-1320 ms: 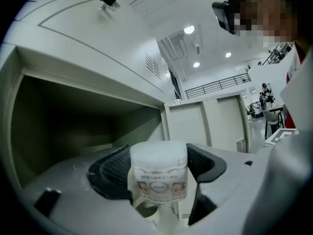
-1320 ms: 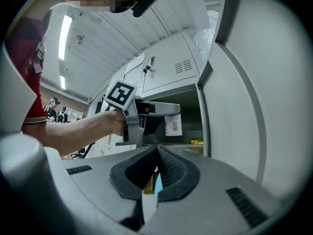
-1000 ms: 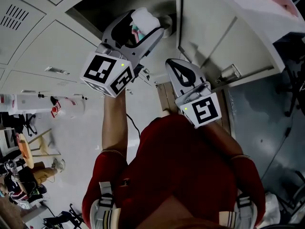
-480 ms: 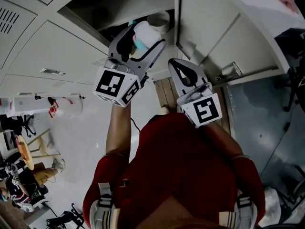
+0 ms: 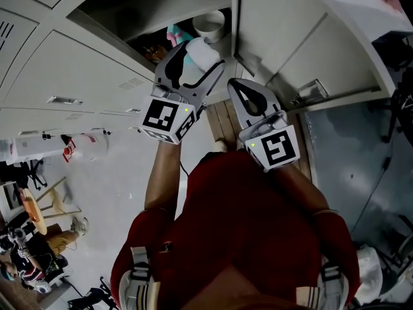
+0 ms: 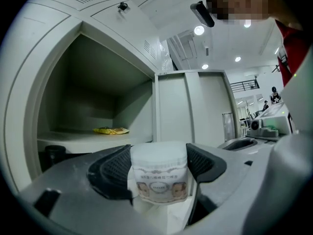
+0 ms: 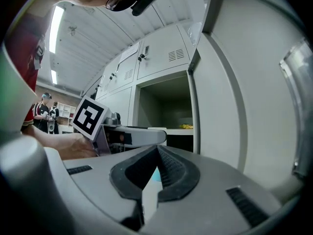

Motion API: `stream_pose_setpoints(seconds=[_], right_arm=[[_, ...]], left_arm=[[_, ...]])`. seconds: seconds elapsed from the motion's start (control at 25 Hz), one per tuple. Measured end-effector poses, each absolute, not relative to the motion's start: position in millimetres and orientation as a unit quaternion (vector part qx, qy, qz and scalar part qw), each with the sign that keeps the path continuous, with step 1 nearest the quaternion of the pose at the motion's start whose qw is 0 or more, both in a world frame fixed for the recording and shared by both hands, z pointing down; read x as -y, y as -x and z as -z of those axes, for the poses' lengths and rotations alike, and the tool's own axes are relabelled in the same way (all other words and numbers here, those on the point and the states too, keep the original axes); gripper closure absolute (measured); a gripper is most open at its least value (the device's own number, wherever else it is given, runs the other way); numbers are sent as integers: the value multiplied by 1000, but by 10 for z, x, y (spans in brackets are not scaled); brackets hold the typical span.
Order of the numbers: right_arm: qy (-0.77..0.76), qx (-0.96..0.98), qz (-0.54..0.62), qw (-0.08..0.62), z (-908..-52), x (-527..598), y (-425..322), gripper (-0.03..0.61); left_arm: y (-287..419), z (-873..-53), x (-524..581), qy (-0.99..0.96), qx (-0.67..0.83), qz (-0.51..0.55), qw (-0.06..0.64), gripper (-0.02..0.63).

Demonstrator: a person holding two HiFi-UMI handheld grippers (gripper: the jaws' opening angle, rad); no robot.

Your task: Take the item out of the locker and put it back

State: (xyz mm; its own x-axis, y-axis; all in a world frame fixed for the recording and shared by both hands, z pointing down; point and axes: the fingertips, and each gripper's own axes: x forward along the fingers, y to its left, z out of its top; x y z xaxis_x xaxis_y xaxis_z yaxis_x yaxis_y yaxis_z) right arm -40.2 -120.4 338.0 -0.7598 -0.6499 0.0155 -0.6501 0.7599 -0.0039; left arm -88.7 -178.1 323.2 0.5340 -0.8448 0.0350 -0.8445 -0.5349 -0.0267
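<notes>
My left gripper (image 5: pixel 201 49) is shut on a white soft packet (image 5: pixel 208 58) with a printed label, held just outside the open locker (image 5: pixel 161 8). In the left gripper view the packet (image 6: pixel 159 180) fills the gap between both black pads, and the compartment's shelf carries a yellow packet (image 6: pixel 111 130). To its right my right gripper (image 5: pixel 235 85) is shut and empty, beside the open locker door (image 5: pixel 284 31). In the right gripper view that gripper's (image 7: pixel 156 151) jaws meet with nothing between them, and the left gripper's marker cube (image 7: pixel 89 117) shows at the left.
A white bowl (image 5: pixel 210 24) and a teal-and-pink thing (image 5: pixel 175 34) sit inside the locker. Closed locker doors (image 5: pixel 71 63) run along the left. The open door (image 7: pixel 230 102) stands close on the right. People and furniture are seen far off at the lower left.
My left gripper has sunk with the white packet still in it, and more of the locker's lower inside has come into view. The right gripper has hardly moved.
</notes>
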Motion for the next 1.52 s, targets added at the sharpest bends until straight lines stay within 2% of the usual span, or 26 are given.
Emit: stream_pose_setpoints(seconds=[1.52], right_arm=[[-375,926,-18,38,-3677,1231,290,581]], left_arm=[[838,-4400,2394,853,-520,42,-29,252]])
